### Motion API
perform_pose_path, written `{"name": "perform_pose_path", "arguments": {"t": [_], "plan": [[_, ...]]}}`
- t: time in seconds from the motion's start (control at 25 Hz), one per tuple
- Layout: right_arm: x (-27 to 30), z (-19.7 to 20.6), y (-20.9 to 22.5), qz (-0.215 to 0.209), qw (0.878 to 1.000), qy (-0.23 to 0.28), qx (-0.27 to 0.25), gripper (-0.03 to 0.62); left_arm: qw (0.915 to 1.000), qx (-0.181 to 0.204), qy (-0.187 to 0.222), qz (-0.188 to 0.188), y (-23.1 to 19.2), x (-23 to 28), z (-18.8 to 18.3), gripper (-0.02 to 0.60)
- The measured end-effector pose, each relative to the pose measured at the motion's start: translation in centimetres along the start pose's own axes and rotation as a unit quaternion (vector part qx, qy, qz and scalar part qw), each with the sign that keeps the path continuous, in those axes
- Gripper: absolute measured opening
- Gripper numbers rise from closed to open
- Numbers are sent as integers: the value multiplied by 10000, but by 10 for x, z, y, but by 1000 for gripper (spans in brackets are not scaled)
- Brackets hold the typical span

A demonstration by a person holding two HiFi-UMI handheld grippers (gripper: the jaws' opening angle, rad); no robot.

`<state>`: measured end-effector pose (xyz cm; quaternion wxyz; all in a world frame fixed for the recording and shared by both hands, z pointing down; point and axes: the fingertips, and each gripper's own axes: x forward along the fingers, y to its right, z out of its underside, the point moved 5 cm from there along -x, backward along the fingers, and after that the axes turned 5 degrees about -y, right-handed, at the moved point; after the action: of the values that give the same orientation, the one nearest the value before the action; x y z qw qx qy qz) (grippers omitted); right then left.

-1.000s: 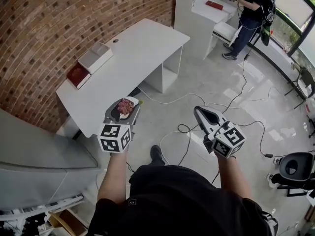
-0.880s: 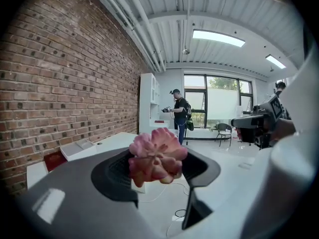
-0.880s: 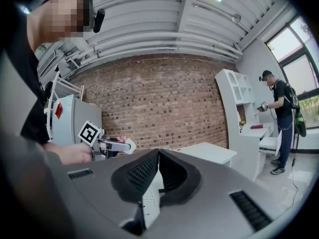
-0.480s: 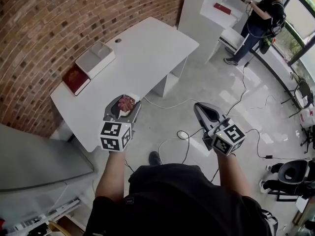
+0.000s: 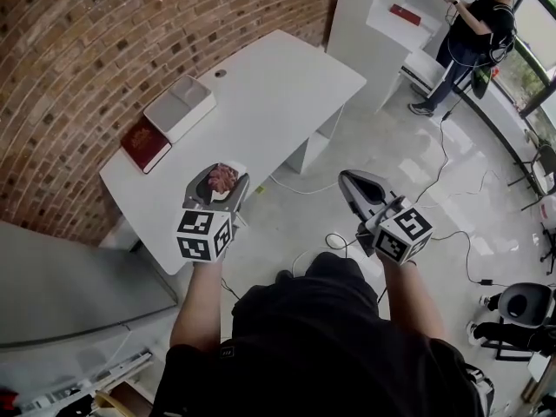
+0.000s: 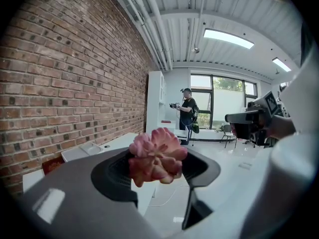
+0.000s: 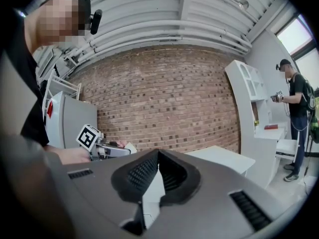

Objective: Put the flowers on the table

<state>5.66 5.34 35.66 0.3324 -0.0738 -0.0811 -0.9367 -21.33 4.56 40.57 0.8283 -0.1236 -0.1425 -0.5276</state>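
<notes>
1. Red-brown brick wall (image 5: 78, 33). It backs the table's far long side, so we judge the approach has to come from the open floor side.

2. Long white rectangular table (image 5: 269, 85). This is the destination, and most of its top is bare. The near end, below our left claw, looks free for a set-down.

3. Tall white shelving unit (image 5: 360, 11). It stands beyond the table's far end, with another person (image 5: 473, 33) at work there, well apart from us.

4. Shallow white rectangular tray (image 5: 180, 108). It lies on the table by the wall, with a dark red book (image 5: 146, 143) just beside it. Both sit wallward of the near end and do not block it.

5. Left gripper (image 5: 215, 188). Its jaws are closed on the bloom and held over the table's near end. We take this as carrying, with the release not yet made.

6. Right gripper (image 7: 158, 156). The jaw tips meet with nothing between them. It hangs over the floor off the table's edge, which looks to us like waiting clear of the work.

7. Pink, fleshy-petalled flower head (image 6: 156, 156). It is pinched between the left pads with its petals standing above them, and it is not on the table.

8. Loose black and white cables (image 5: 326, 240). They lie on the floor near our feet, a possible snag.
</notes>
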Motion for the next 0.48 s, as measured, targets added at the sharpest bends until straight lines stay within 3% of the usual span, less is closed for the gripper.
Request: {"name": "perform_pose_path", "arguments": {"t": [0.24, 0.48], "plan": [[28, 4, 28, -135, 9997, 68, 194, 9, 9999, -21, -131, -92, -18, 25, -3, 270], [66, 1, 86, -240, 9989, 80, 388, 9, 9994, -52, -287, -178, -36, 78, -16, 270]]}}
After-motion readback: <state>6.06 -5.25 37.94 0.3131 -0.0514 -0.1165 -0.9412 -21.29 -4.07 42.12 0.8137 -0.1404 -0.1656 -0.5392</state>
